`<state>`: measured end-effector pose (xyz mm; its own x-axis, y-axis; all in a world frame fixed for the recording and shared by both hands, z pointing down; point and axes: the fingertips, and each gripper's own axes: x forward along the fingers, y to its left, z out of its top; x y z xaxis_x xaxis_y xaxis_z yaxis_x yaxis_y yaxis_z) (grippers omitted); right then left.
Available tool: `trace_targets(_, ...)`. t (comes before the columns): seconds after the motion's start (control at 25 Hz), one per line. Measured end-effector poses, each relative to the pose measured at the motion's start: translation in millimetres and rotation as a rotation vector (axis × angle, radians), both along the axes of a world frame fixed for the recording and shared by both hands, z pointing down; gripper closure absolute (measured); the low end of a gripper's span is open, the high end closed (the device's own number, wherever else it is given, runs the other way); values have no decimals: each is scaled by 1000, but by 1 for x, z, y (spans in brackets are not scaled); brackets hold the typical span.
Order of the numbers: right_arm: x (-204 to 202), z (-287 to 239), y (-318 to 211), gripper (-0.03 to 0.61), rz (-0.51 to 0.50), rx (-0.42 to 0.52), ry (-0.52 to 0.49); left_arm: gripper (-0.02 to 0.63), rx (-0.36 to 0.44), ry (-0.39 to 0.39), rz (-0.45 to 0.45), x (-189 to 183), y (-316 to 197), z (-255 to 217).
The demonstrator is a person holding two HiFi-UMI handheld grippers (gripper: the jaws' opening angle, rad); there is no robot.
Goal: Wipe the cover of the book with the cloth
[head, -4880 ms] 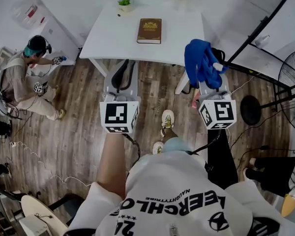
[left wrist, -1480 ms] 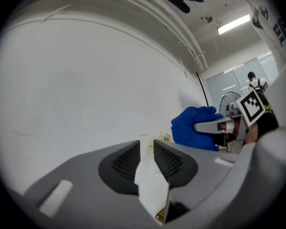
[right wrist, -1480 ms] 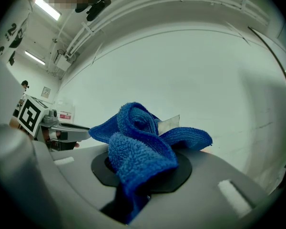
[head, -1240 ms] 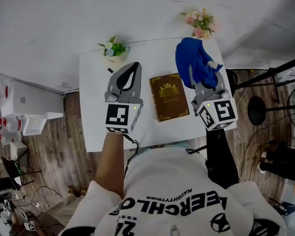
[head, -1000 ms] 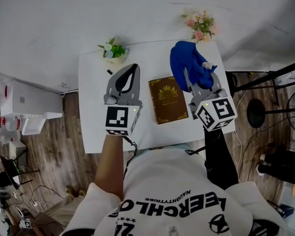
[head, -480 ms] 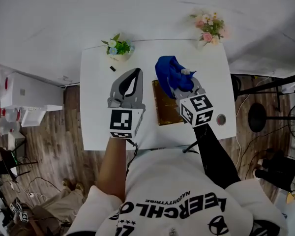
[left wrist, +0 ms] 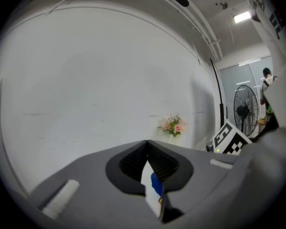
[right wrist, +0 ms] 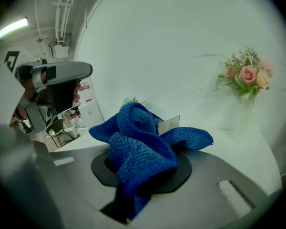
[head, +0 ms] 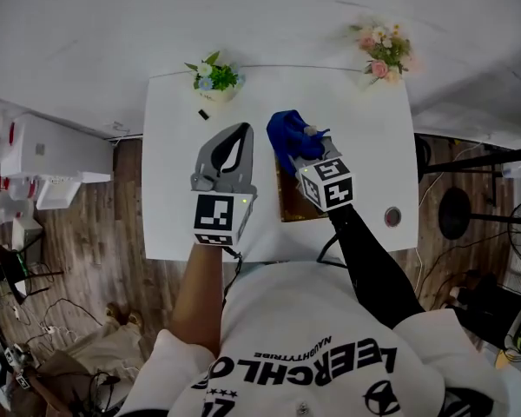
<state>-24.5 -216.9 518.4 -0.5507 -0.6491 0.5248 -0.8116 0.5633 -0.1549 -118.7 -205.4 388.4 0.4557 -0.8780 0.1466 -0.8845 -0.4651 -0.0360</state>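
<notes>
A brown book [head: 287, 200] lies on the white table [head: 174, 189], mostly hidden under my right gripper. My right gripper [head: 297, 148] is shut on a bunched blue cloth [head: 288, 134], which hangs over the far end of the book; I cannot tell whether it touches the cover. In the right gripper view the cloth [right wrist: 139, 147] bulges out of the jaws and hides the book. My left gripper [head: 240, 127] hovers left of the book, jaws shut and holding nothing. In the left gripper view its tips [left wrist: 147, 144] meet, with a sliver of blue cloth behind.
A small green potted plant [head: 214, 75] stands at the table's far left, a vase of pink flowers [head: 382, 45] at the far right. A small dark item [head: 203, 114] lies near the plant. A round object [head: 392, 216] sits near the right front edge. White cabinet [head: 43, 168] at left.
My right gripper has carried the blue cloth leftward from beside the book to over it. My left gripper has stayed almost where it was.
</notes>
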Motion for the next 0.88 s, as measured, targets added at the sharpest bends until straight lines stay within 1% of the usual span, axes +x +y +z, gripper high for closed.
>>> trace_targets(0.2,-12,31,9,491,-49,-70,62,556,9,2,-5,0,-2,0)
trace_targets(0.28,-13,38,12,491,-54,-92,65,555,6,1,-5,1,-2,2)
trace_targets(0.44,-10,39,8,491,-39,-97,69,555,-34,9,-5,1,-2,10)
trace_targets(0.64,5,40,3,491,-11,-93,93,555,-17,15,11,9,-5,6)
trace_targets(0.76,22,40,1,491,21,-92,109,555,-16,10,22,16,-8,6)
trace_targets(0.88,40,42,0,491,57,-98,127,556,-17,23,32,23,-10,6)
